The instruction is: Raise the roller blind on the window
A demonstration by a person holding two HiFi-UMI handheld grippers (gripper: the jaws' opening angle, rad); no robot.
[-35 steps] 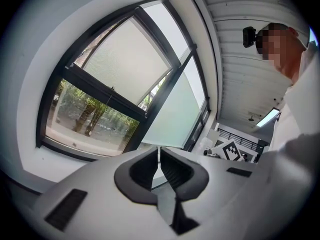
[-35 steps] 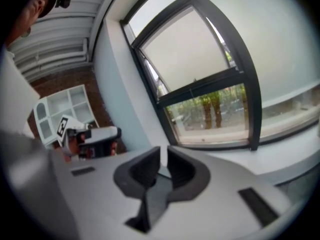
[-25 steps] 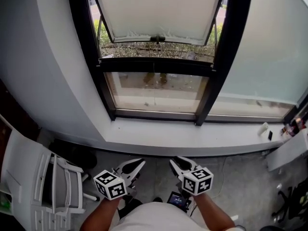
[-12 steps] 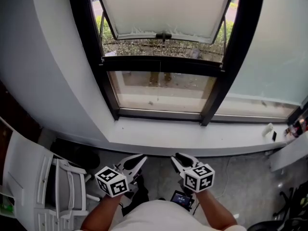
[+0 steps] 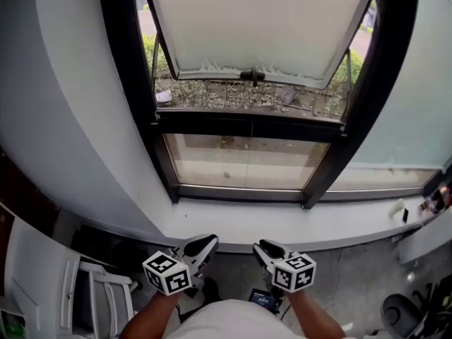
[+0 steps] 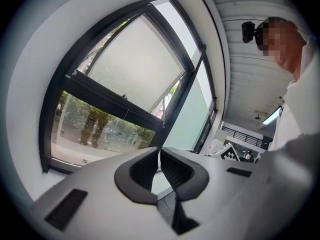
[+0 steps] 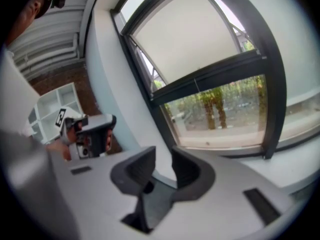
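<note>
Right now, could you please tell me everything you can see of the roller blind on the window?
The roller blind is a pale off-white sheet, fabric-like and faintly textured in the left gripper view. It hangs over the upper pane inside the dark window frame, lowered most of the way. Its lower edge looks slightly ragged, with a small dark fitting at its middle. It stops short of the crossbar, leaving a strip of greenery visible. I see nothing else touching it.

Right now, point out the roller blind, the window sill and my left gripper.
roller blind (image 5: 261,20), head view, middle of the fabric.
window sill (image 5: 282,226), head view, bare white ledge.
left gripper (image 5: 206,242), head view, tips of its shut jaws.
</note>
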